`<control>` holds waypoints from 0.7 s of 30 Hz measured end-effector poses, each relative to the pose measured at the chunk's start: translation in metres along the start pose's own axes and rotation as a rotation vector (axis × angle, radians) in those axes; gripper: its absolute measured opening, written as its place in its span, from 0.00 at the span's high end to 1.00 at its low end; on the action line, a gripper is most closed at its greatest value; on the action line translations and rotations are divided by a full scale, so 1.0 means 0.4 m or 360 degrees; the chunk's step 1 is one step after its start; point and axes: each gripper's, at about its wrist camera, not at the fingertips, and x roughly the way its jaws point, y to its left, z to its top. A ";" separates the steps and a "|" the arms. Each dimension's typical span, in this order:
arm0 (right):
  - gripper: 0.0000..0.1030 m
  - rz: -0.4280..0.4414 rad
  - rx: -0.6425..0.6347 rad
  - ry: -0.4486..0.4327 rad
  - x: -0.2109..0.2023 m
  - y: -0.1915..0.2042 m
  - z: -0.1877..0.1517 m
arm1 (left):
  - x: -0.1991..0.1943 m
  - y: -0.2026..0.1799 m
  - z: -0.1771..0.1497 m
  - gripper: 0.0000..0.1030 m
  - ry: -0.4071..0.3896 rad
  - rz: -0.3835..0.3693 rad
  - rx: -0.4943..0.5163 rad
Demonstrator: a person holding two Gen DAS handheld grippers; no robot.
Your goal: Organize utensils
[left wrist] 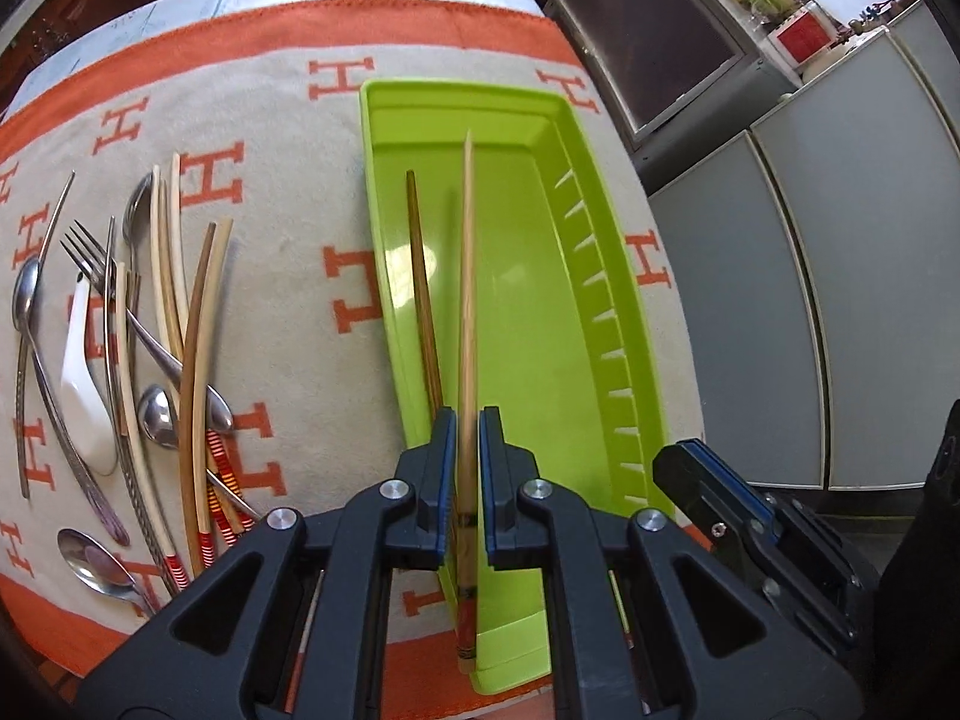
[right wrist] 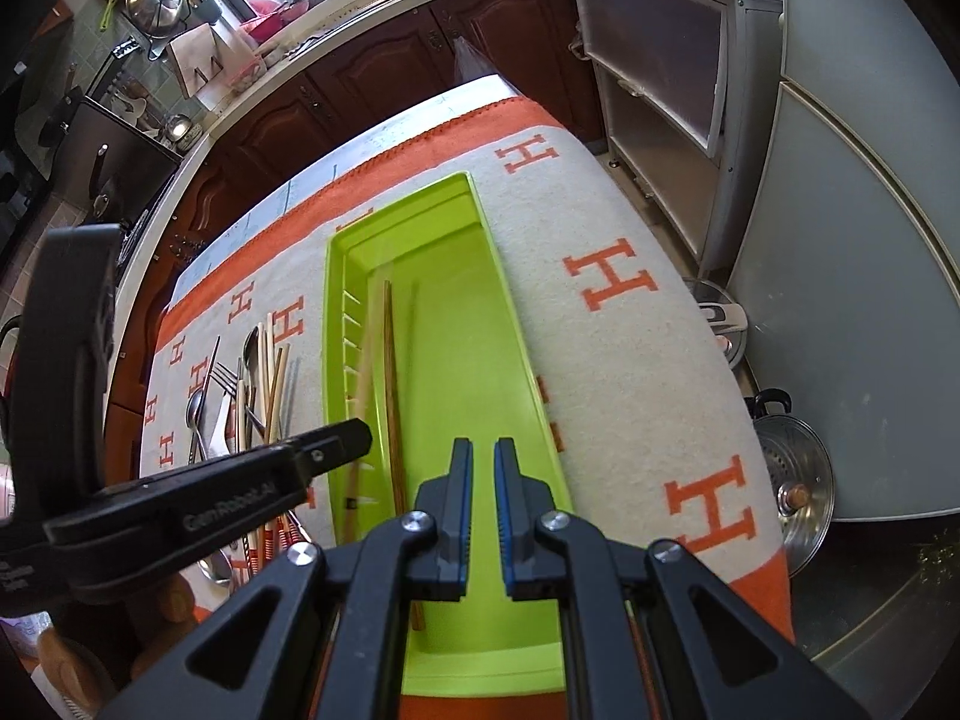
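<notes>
Left wrist view: the left gripper, fingers clenched on a pale chopstick above the green tray, must next lower and release it beside the dark chopstick; right gripper closed empty.

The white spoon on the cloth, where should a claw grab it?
Grip the white ceramic spoon across its narrow handle, the upper part, coming straight down from above. It lies flat on the cloth, the bowl end is wide and rounded, and a fork crowds it closely on one side.

Orange "H" letters pattern the cloth; "GenRobot.AI" (faint, embossed) marks the left gripper beside the right gripper's fingers.
</notes>
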 end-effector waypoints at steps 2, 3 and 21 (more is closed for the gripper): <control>0.93 0.0004 -0.0011 0.0005 0.001 0.002 -0.003 | 0.007 0.004 -0.006 0.96 0.0011 0.0014 0.0010; 0.93 0.0003 -0.0017 0.0006 0.000 0.004 -0.005 | 0.009 0.005 -0.009 0.95 0.0018 0.0003 0.0020; 0.93 0.0092 -0.0240 0.0041 0.000 0.141 -0.023 | -0.229 0.142 -0.104 0.90 -0.0197 0.0164 0.0241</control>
